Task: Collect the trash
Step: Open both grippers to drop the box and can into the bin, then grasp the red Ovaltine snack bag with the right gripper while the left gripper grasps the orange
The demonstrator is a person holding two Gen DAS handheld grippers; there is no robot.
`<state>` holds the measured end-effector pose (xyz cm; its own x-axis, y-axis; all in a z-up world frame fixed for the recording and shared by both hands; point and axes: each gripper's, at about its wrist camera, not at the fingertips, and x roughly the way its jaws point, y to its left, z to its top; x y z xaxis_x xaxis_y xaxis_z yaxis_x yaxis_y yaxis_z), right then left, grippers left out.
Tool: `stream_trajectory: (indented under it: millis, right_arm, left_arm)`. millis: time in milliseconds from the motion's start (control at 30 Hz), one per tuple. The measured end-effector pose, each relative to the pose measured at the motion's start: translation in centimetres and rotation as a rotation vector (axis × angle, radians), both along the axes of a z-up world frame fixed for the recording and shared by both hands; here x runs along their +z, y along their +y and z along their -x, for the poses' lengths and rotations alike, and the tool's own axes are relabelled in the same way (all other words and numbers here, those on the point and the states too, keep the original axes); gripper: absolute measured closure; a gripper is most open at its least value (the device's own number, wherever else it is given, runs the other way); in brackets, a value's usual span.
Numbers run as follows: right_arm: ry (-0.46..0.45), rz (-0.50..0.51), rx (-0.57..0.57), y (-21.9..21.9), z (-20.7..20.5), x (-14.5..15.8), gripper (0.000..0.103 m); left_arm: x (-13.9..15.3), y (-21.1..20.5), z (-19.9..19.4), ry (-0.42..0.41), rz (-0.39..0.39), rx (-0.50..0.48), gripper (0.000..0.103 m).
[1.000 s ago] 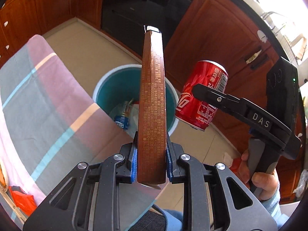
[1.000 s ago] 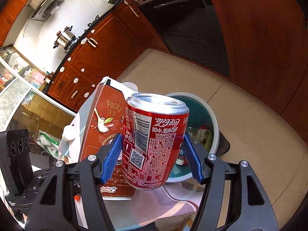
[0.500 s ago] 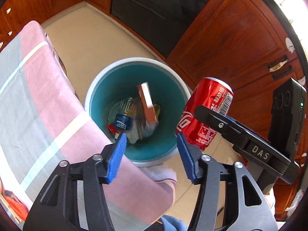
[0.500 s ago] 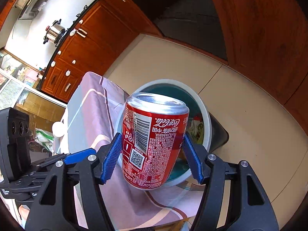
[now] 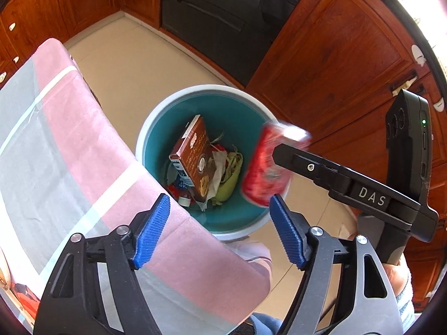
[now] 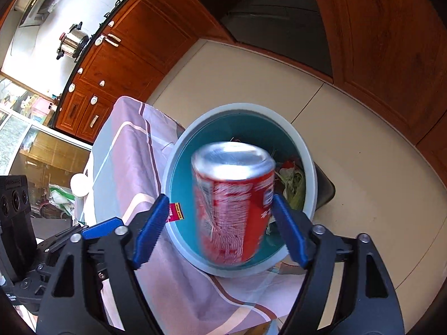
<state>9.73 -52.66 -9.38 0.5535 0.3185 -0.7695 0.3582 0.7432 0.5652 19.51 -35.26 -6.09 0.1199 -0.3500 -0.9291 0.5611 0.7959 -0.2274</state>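
Note:
A teal trash bin [image 5: 156,122] with a pale rim stands on the floor by the table edge; it also shows in the right wrist view [image 6: 307,164]. A brown Pocky box [image 5: 195,156] lies inside it on other trash. My left gripper [image 5: 216,231] is open and empty above the bin. My right gripper [image 6: 220,229] is open, its pads wide apart. A red cola can [image 6: 234,206] is blurred between them, loose over the bin. The can [image 5: 262,173] also shows blurred in the left wrist view, at the right gripper's finger [image 5: 307,166].
A pink and grey striped tablecloth [image 5: 69,153] covers the table left of the bin. Wooden cabinets [image 5: 335,55] and a dark oven front [image 5: 212,14] ring the tiled floor [image 6: 363,167]. A steel pot [image 6: 72,43] sits on the far counter.
The Pocky box left my left gripper and now lies in the bin. My right gripper has opened and the can has come loose, blurred in motion over the bin.

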Motion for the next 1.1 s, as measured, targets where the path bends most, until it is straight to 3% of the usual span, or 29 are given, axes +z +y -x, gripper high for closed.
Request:
stream_trajectory:
  millis: [267,667,1100]
  right_arm:
    - [0.007,0.038,-0.035,0.8,0.7,1.5,0.018]
    - [-0.032,0.112,0.035,5.7,1.2,5.3,0.015]
    - [-0.064,0.157,0.194,16.0,1.1,8.5,0.015]
  left_arm:
    - [1.3,2.5,0.3,-0.024,0.045,0.041,0.009]
    - [2.8,9.7,2.1,-0.042,0.095,0.127,0.006]
    - [3.9,21.7,4.4,-0.097,0.139,0.262,0.005]
